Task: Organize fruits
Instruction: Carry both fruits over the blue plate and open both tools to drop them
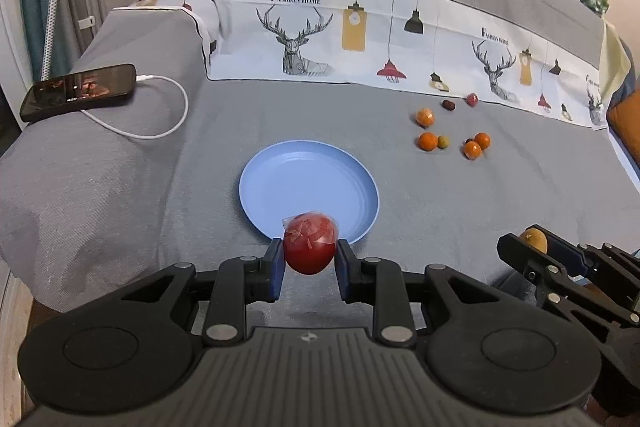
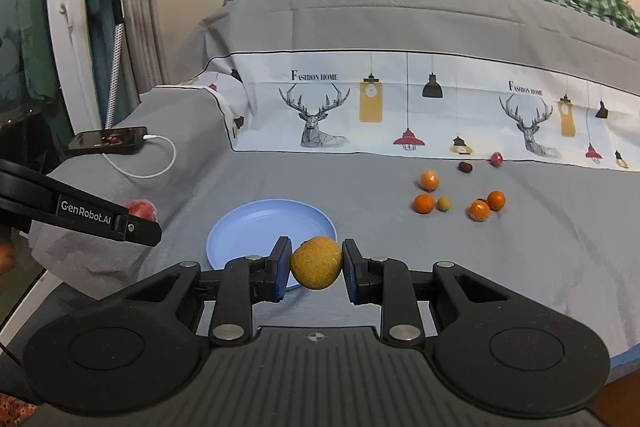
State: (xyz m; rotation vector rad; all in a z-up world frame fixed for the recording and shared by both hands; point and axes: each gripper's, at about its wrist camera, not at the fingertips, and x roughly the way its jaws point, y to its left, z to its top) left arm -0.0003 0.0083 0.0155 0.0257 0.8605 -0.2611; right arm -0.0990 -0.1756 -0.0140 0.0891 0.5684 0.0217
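My left gripper is shut on a red fruit in clear wrap, held above the near rim of the empty blue plate. My right gripper is shut on a rough yellow fruit, just right of the plate's near edge. The right gripper also shows at the lower right of the left wrist view; the left gripper and its red fruit show at the left of the right wrist view. Several small oranges and other small fruits lie beyond, right of the plate.
The grey cloth-covered surface has a printed deer-and-lamp band at the back. A phone with a white charging cable lies on a raised part at left. A small green fruit and two dark red ones lie among the oranges.
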